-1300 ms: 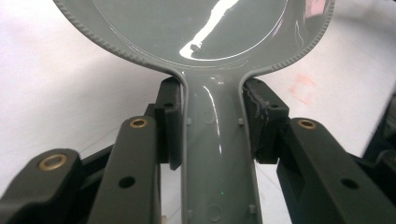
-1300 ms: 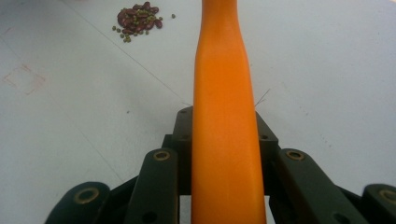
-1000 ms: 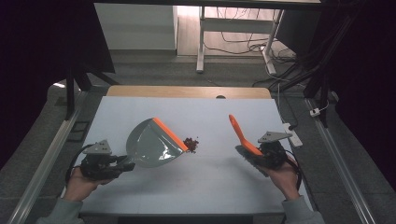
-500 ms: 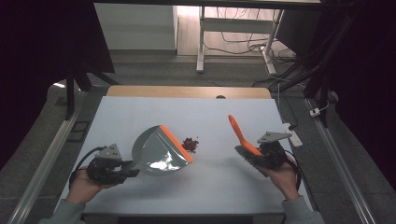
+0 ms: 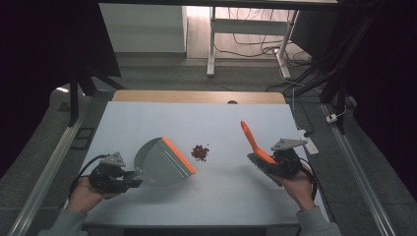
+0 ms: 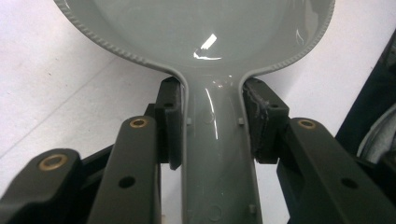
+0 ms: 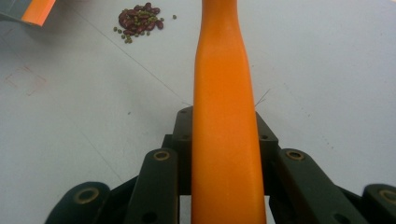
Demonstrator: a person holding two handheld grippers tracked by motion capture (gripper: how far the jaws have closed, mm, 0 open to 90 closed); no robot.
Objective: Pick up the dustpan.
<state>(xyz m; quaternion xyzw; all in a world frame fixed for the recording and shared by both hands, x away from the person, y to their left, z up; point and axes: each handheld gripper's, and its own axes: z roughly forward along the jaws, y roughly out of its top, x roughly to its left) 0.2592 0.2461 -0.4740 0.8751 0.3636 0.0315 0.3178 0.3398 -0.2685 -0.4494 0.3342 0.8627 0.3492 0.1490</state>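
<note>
1. Table (image 5: 147,118): we record a pale grey-white top with a wooden strip along its far edge.

2. Dustpan (image 5: 160,162): grey, with an orange lip at its front edge. We find it at the left of the table, its lip turned toward the pile at the middle, a short gap between them. In the left gripper view its glossy handle (image 6: 217,158) runs straight between the two black jaws.

3. Left gripper (image 5: 129,178): held in the person's left hand (image 5: 84,194) near the table's front left. We note its jaws clamped on the dustpan handle, a pad pressing each side.

4. Right gripper (image 5: 268,162): held in the person's right hand (image 5: 300,186) at the front right. Its jaws are clenched around item 5.

5. Orange handle (image 7: 226,116): long, smooth, rising up and away from the right gripper; we cannot tell what kind of tool it belongs to.

6. Pile of beans (image 5: 200,152): small dark red and green pieces, on the table between dustpan and orange handle, touching neither.
</note>
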